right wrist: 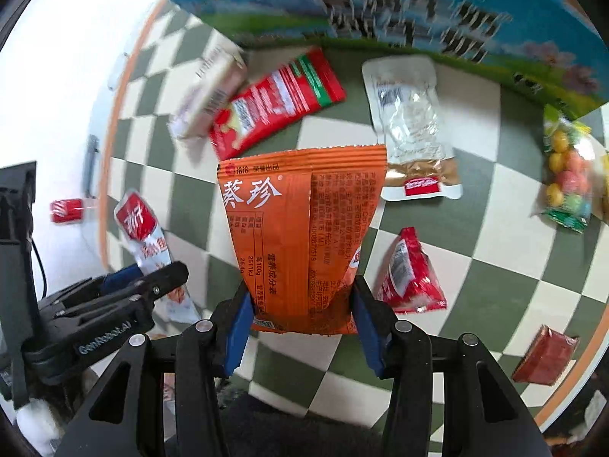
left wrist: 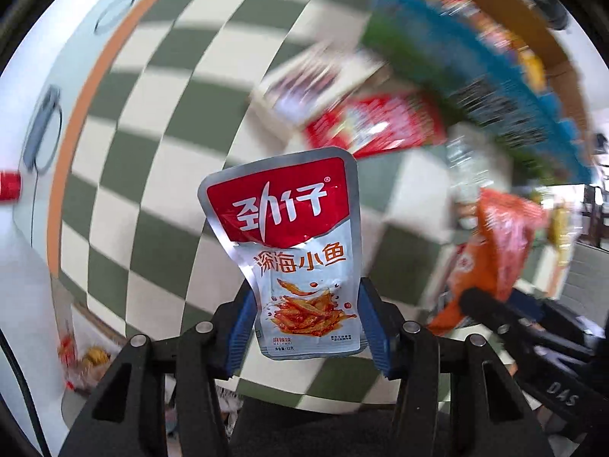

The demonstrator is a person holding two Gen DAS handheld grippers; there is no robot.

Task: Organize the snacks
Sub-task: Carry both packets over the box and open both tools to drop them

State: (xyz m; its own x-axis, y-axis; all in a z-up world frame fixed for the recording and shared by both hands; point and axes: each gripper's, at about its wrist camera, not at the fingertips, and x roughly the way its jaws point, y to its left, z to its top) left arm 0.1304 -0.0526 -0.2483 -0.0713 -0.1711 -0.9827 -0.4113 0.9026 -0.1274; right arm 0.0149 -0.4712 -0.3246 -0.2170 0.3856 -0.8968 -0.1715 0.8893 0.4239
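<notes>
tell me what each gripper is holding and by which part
The left gripper holds a silver and red fish snack packet by its bottom end. The right gripper holds an orange packet by its bottom end too.

Green-and-cream checkered cloth [right wrist: 495, 266] with orange border [left wrist: 72, 122] covers surface. White floor [left wrist: 26, 266] beyond edge. Bright even light; surroundings blurred.
</notes>
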